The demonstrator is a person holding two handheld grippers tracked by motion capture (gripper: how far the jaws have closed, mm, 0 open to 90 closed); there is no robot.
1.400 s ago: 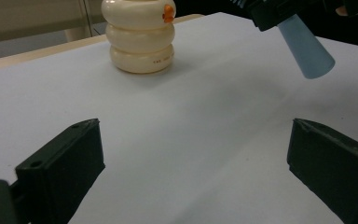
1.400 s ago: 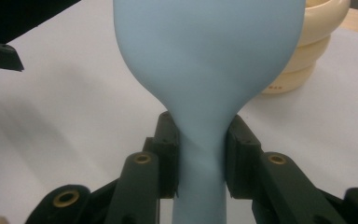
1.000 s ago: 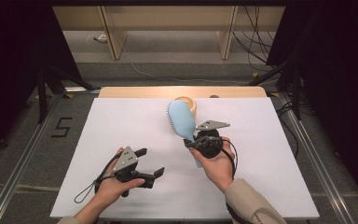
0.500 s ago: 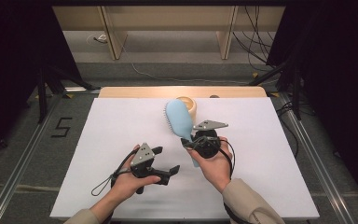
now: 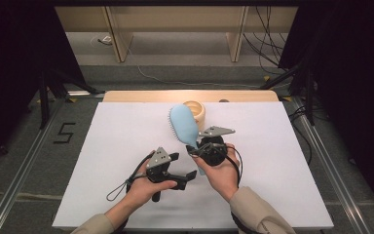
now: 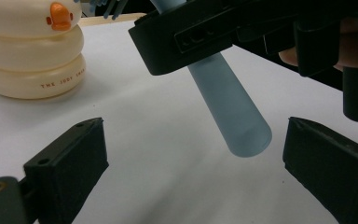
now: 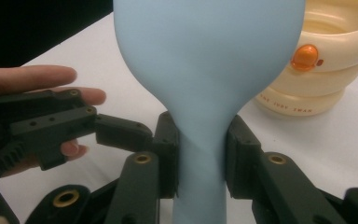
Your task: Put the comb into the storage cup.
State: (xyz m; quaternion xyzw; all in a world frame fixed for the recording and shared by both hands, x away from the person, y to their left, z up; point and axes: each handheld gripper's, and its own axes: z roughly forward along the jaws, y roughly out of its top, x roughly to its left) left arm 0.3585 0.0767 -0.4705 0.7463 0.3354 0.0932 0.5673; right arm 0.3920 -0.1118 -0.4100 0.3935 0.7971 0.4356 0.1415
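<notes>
The light blue hairbrush (image 7: 205, 70) looks light, stiff and smooth plastic, so its narrow neck, pinched between the closed jaws of the right gripper (image 7: 200, 154), seems the surest hold, head rising beyond them. The left gripper (image 6: 191, 172) points at the handle's free end, which hangs between its wide-open, empty jaws.

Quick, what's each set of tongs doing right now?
Left tongs: open, holding nothing.
Right tongs: closed on the blue hairbrush handle.
</notes>
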